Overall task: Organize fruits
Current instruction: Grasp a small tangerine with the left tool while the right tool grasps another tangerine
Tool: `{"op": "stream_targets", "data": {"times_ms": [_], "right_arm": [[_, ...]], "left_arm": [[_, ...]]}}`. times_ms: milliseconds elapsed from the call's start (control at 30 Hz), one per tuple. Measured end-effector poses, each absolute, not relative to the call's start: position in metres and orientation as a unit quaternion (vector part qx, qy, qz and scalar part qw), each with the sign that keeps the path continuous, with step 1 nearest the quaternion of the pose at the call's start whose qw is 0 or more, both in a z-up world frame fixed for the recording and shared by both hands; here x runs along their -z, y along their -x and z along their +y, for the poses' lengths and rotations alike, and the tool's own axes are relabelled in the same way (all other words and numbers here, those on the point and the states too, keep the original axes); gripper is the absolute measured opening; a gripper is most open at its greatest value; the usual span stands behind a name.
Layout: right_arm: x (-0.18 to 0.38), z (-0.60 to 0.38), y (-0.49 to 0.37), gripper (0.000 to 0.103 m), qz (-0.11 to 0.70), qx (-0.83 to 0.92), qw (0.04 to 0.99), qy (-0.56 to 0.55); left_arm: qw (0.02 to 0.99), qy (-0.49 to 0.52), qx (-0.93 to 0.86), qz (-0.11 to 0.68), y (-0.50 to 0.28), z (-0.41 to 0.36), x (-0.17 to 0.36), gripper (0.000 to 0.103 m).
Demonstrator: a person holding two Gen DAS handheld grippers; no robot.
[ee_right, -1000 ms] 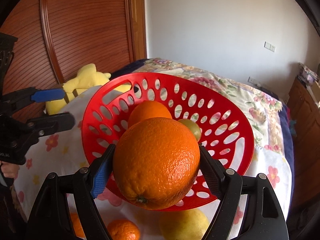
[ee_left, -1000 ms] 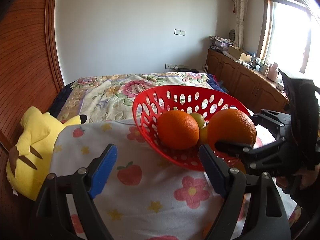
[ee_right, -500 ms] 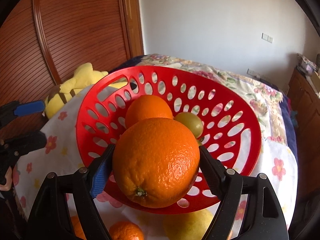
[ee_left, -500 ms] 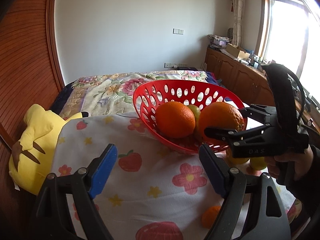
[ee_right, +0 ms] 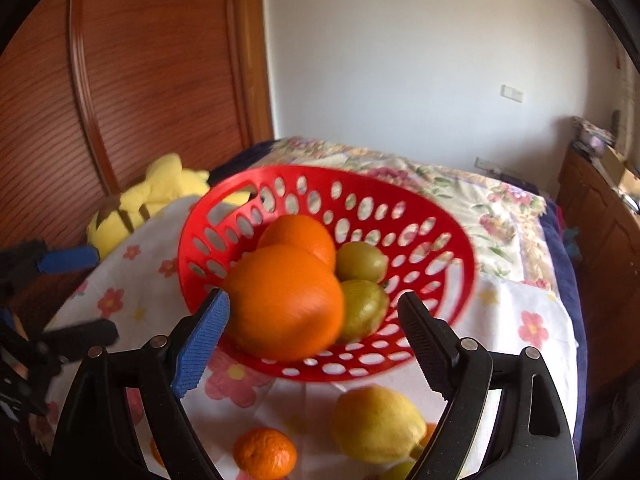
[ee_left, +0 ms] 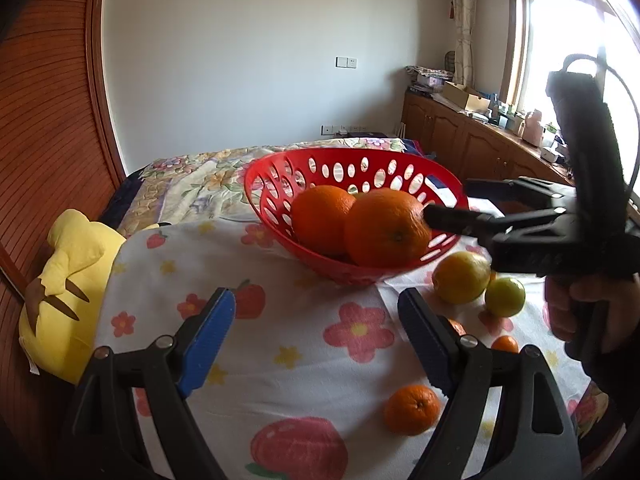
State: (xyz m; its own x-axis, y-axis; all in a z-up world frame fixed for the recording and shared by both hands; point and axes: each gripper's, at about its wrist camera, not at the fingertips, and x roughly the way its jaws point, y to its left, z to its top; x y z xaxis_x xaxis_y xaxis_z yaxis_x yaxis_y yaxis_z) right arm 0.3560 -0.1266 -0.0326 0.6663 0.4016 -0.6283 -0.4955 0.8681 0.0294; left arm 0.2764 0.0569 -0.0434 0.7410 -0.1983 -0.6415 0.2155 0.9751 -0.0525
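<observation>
A red perforated basket (ee_left: 272,196) (ee_right: 320,172) stands on the flowered cloth. In it lie a large orange (ee_left: 386,232) (ee_right: 284,300), a second orange (ee_left: 320,216) (ee_right: 298,232) and two green fruits (ee_right: 360,260). My right gripper (ee_right: 313,296) (ee_left: 446,200) hovers at the basket's near rim. Its jaws are opening, and the large orange rests in the basket with the pads off it. My left gripper (ee_left: 314,296) (ee_right: 86,292) is open over bare cloth, holding nothing. On the cloth lie a lemon (ee_left: 460,278) (ee_right: 376,424), a lime (ee_left: 505,296) and a mandarin (ee_left: 411,409) (ee_right: 265,453).
A yellow plush toy (ee_left: 68,280) (ee_right: 152,200) lies left of the cloth against a wooden panel wall. Behind the basket is a floral bedspread (ee_left: 192,176). A person's hand (ee_left: 576,308) grips the right gripper. Another small mandarin (ee_left: 505,344) lies near the lime.
The right gripper's jaws have spread and drawn back from the large orange, which now sits in the basket. The left gripper has backed away, bringing the loose fruit on the cloth into view.
</observation>
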Motion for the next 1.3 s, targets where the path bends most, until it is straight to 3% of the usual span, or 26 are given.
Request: {"op": "stream_targets", "data": {"times_ms": [367, 733, 900, 1067, 1300], "right_arm": [[0.038, -0.174, -0.299, 0.088, 0.324, -0.213, 0.921, 0.029], [0.082, -0.19, -0.262, 0.087, 0.357, -0.208, 0.91, 0.027], [0.098, -0.191, -0.253, 0.075, 0.368, -0.206, 0.906, 0.033], [0.113, -0.191, -0.248, 0.05, 0.382, -0.203, 0.901, 0.04], [0.123, -0.192, -0.249, 0.047, 0.397, -0.206, 0.893, 0.042]], "left_arm": [[0.933, -0.02, 0.117, 0.339, -0.256, 0.042, 0.069, 0.084], [0.934, -0.046, 0.134, 0.328, -0.237, 0.024, 0.093, 0.084], [0.93, -0.043, 0.139, 0.337, -0.231, 0.021, 0.101, 0.084], [0.923, -0.046, 0.146, 0.353, -0.229, 0.015, 0.112, 0.084], [0.921, -0.053, 0.15, 0.356, -0.227, 0.01, 0.115, 0.084]]}}
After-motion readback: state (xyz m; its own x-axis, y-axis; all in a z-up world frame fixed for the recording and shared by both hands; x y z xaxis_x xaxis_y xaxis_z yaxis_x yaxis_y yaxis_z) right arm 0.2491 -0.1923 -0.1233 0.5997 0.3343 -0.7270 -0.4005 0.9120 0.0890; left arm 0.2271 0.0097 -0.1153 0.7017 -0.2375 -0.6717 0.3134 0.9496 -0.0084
